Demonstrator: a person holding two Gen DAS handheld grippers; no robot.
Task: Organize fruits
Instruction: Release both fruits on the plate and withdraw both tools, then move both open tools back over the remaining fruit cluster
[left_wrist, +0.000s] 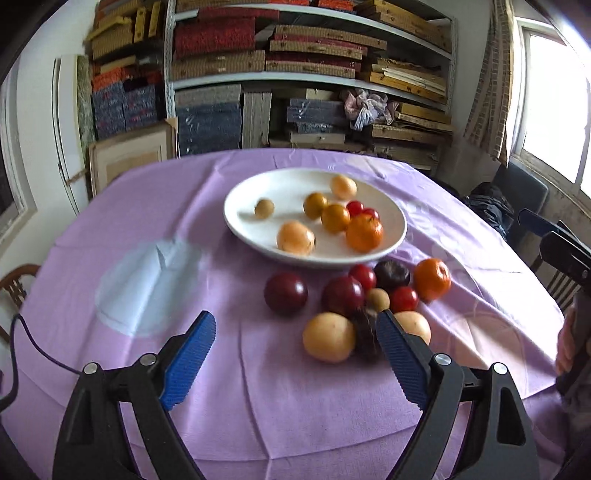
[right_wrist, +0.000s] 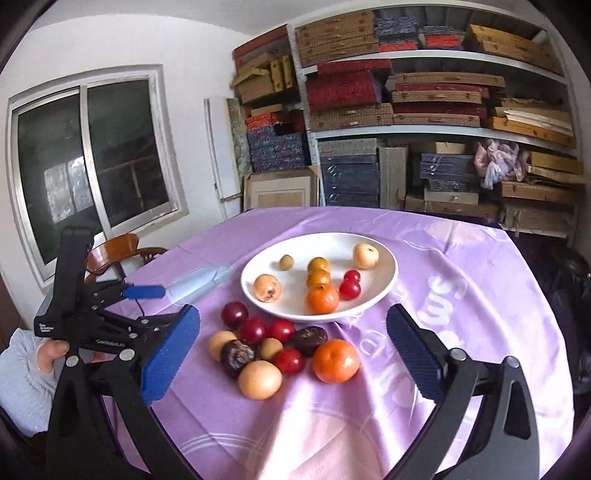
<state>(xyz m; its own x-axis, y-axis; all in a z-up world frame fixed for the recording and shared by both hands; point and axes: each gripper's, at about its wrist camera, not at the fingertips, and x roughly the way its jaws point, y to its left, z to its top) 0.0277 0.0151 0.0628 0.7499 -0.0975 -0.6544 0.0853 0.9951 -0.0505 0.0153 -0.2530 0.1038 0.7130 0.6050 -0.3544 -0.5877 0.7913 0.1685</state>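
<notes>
A white plate (left_wrist: 280, 186) (right_wrist: 334, 243) sits mid-table and holds several small fruits, among them a mandarin (left_wrist: 364, 232) (right_wrist: 322, 299) and two cherry tomatoes (right_wrist: 349, 284). In front of the plate a loose pile lies on the cloth: a second mandarin (left_wrist: 431, 278) (right_wrist: 335, 360), dark red plums (left_wrist: 285, 293), a yellow round fruit (left_wrist: 328, 341) (right_wrist: 259, 379) and dark wrinkled fruits (right_wrist: 236, 356). My left gripper (left_wrist: 295, 317) is open above the near side of the pile, nothing between its pads. My right gripper (right_wrist: 291, 312) is open wide, the pile lying beyond and below its empty jaws.
A purple cloth (left_wrist: 258, 406) covers the round table, with a pale patch (left_wrist: 147, 288) at the left. Full shelves (right_wrist: 424, 129) stand behind. A wooden chair (right_wrist: 118, 251) is at the far left. The person's hand (left_wrist: 569, 343) shows at the right edge.
</notes>
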